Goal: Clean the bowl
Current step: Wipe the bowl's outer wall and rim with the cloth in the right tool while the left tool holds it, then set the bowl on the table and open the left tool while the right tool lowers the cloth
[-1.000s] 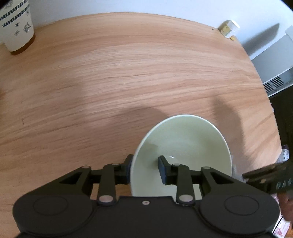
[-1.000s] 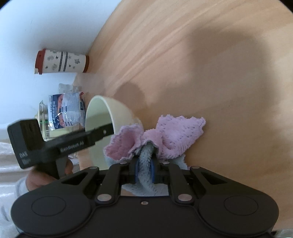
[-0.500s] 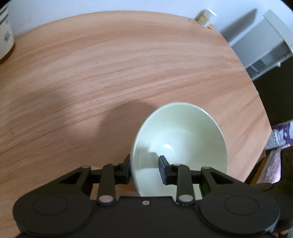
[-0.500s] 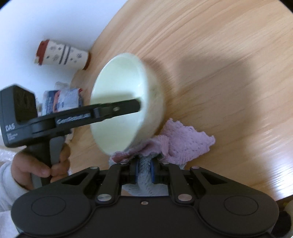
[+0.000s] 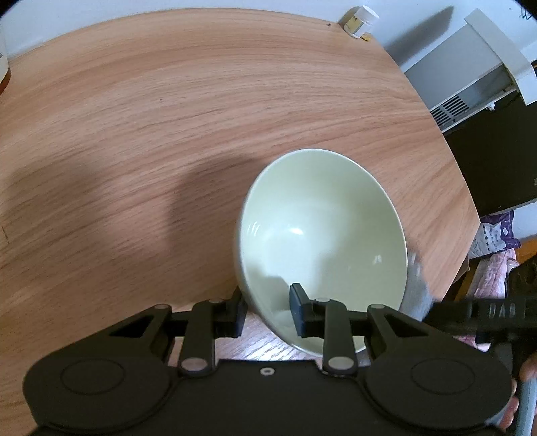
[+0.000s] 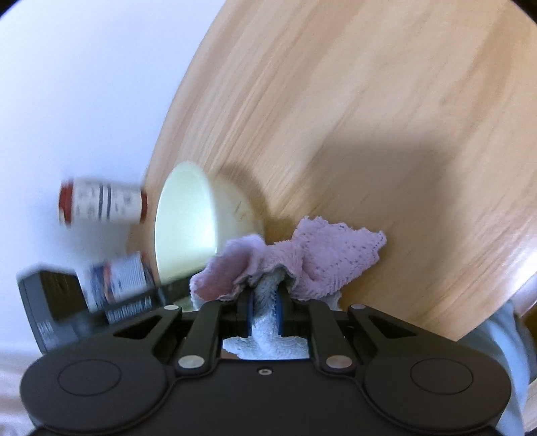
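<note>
Both tongs are loaded — left tongs pinch the bowl rim, right tongs clamp the cloth — wiping not yet begun, we judge.

One bowl, pale green. One cloth, pink and grey. Two claws: left claw, right claw. One counter, wood. One cup, patterned, red ends, blurred. One small white jar at far counter edge. One printed packet, blurred. One white heater off counter.
</note>
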`<state>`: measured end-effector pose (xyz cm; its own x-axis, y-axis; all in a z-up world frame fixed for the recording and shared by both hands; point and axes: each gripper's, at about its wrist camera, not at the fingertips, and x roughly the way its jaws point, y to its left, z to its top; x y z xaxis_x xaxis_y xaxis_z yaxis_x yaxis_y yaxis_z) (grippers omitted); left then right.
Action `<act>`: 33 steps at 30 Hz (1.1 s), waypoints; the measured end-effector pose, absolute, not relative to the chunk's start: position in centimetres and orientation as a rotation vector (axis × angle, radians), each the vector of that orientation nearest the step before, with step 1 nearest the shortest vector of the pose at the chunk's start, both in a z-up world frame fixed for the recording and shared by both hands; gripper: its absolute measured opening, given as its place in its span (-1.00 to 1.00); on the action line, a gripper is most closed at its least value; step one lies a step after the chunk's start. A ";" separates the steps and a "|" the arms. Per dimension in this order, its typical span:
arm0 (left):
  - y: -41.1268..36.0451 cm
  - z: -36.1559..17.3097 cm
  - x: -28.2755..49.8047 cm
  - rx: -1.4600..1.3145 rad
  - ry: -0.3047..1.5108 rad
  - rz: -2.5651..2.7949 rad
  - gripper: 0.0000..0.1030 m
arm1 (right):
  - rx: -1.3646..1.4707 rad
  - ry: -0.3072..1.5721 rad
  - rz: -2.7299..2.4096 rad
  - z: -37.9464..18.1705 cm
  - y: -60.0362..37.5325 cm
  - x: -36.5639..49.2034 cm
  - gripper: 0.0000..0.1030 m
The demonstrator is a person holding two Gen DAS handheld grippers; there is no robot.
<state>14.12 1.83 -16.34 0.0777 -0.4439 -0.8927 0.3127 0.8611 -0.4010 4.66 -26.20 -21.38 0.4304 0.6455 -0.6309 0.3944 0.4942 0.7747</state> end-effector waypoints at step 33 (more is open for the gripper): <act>-0.7 -16.1 14.5 -0.163 1.441 -0.378 0.17 | 0.859 1.219 0.489 -17.2 -28.2 21.4 -0.73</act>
